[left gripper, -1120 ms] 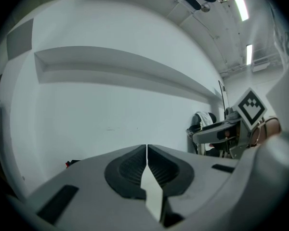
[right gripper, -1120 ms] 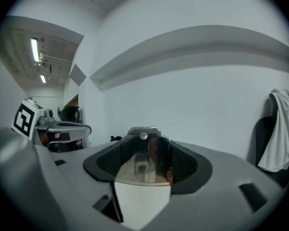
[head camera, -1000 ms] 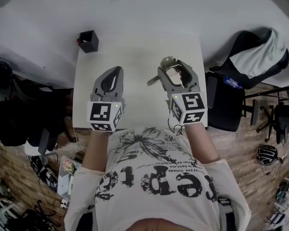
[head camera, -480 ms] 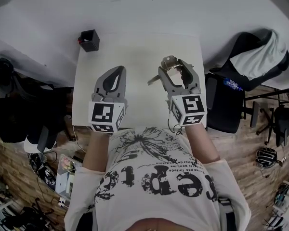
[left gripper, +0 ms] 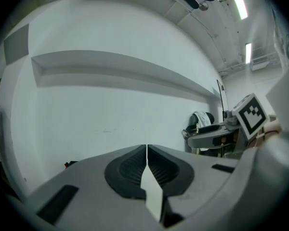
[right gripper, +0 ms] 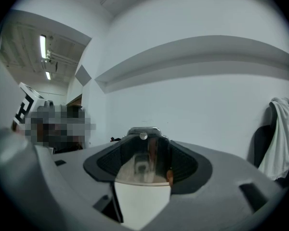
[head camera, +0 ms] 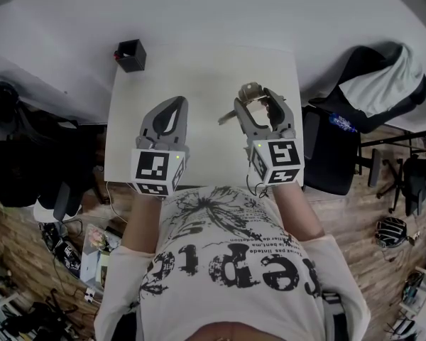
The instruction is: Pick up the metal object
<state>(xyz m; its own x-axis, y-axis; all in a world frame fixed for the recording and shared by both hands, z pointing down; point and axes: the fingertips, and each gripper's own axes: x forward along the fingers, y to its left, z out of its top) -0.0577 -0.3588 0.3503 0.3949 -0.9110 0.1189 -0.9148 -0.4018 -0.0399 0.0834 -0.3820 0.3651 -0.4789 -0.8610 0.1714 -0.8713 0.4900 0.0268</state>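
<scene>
The metal object [head camera: 249, 91] is a shiny, angular piece, and my right gripper [head camera: 258, 99] is shut on it over the right half of the white table [head camera: 199, 69]. A thin part of it sticks out to the left of the jaws. In the right gripper view the metal object [right gripper: 143, 154] fills the gap between the dark ribbed pads [right gripper: 185, 163]. My left gripper [head camera: 171, 107] hovers over the table's left half, shut with nothing in it. In the left gripper view the left gripper [left gripper: 147, 149] shows its pads meeting in a thin line.
A small black box [head camera: 130, 56] stands at the table's far left corner. A black chair with a white cloth [head camera: 380, 82] sits right of the table. Both gripper views face a white wall [left gripper: 111, 105]. Cluttered floor lies at the left.
</scene>
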